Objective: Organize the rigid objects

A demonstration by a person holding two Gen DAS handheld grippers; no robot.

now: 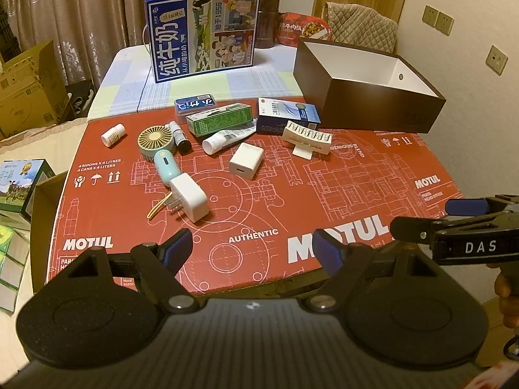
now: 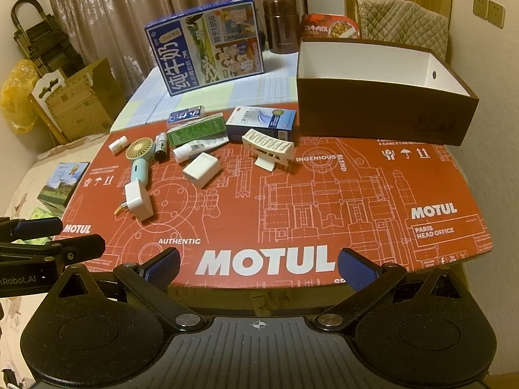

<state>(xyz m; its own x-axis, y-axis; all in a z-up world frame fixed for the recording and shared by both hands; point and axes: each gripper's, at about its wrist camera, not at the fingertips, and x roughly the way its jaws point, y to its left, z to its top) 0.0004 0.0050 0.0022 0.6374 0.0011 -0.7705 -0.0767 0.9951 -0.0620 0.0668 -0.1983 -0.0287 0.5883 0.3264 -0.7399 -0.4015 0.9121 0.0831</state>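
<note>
Small objects lie on a red Motul cardboard sheet (image 1: 373,175): a white plug adapter (image 1: 188,197), a white cube charger (image 1: 246,161), a mint hand fan (image 1: 159,149), a white tube (image 1: 227,138), a green box (image 1: 219,122), a blue-white box (image 1: 287,115), a white ribbed holder (image 1: 306,137), a small white bottle (image 1: 112,134). An empty brown box with white inside (image 1: 366,81) stands at the far right. My left gripper (image 1: 253,249) is open at the sheet's near edge. My right gripper (image 2: 258,267) is open, also at the near edge.
A blue milk carton (image 1: 202,32), a brown flask (image 1: 268,21) and a red food bowl (image 1: 303,29) stand behind on a checked cloth. Cardboard boxes (image 1: 26,87) sit on the left. The right gripper shows in the left wrist view (image 1: 454,223).
</note>
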